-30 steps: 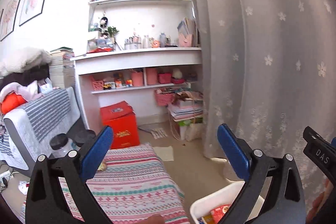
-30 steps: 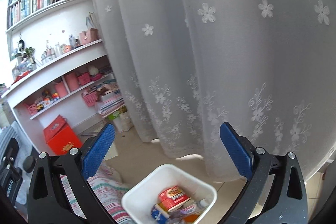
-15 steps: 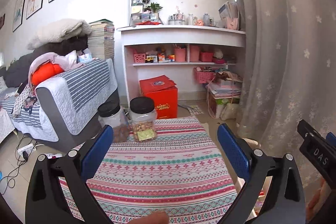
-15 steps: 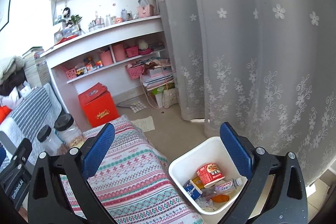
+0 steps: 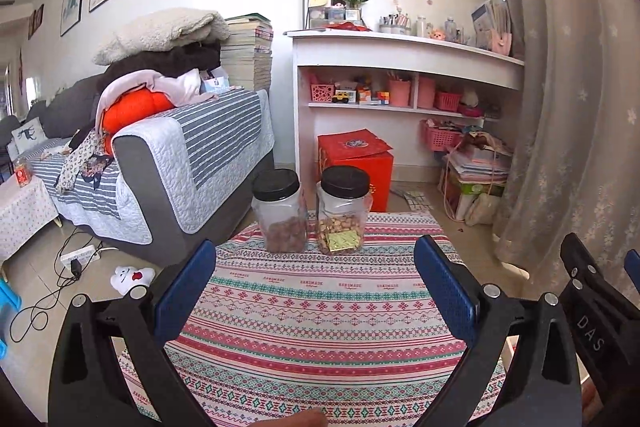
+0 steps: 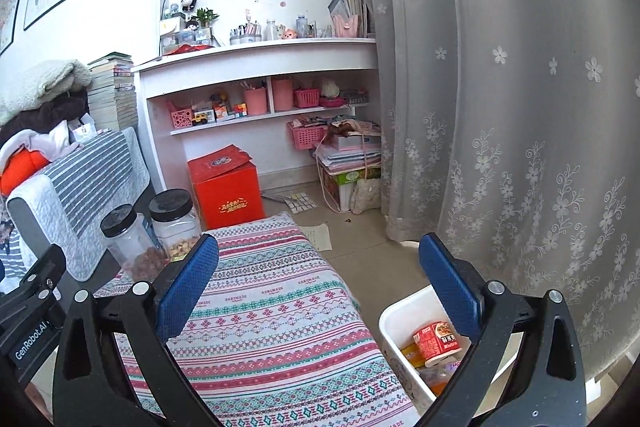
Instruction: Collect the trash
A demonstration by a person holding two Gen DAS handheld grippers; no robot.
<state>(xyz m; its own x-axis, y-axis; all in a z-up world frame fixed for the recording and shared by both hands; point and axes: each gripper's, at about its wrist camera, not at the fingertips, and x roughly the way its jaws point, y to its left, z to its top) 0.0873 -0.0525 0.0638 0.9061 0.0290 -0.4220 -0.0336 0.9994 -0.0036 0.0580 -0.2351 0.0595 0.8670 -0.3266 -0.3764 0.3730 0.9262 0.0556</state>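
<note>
A white trash bin (image 6: 394,323) stands on the floor right of the table; inside lie a red cup (image 6: 436,341) and other wrappers. My right gripper (image 6: 318,283) hangs open and empty above the patterned tablecloth (image 6: 276,315) and the bin's near edge. My left gripper (image 5: 316,287) is open and empty over the same tablecloth (image 5: 316,327). The right gripper's body (image 5: 600,323) shows at the right edge of the left wrist view, and the left gripper's body (image 6: 30,323) at the left edge of the right wrist view. No loose trash shows on the cloth.
Two black-lidded jars of snacks (image 5: 280,211) (image 5: 344,211) stand at the table's far edge. Behind are a red box (image 5: 356,163), white shelves (image 5: 404,67), a striped sofa (image 5: 192,155) on the left, a lace curtain (image 6: 520,107) on the right. Cables and a power strip (image 5: 78,257) lie on the floor.
Both views have swung left and down, away from the curtain toward the table, jars and sofa. The bin slid to the right edge of the right wrist view. Both grippers stay open.
</note>
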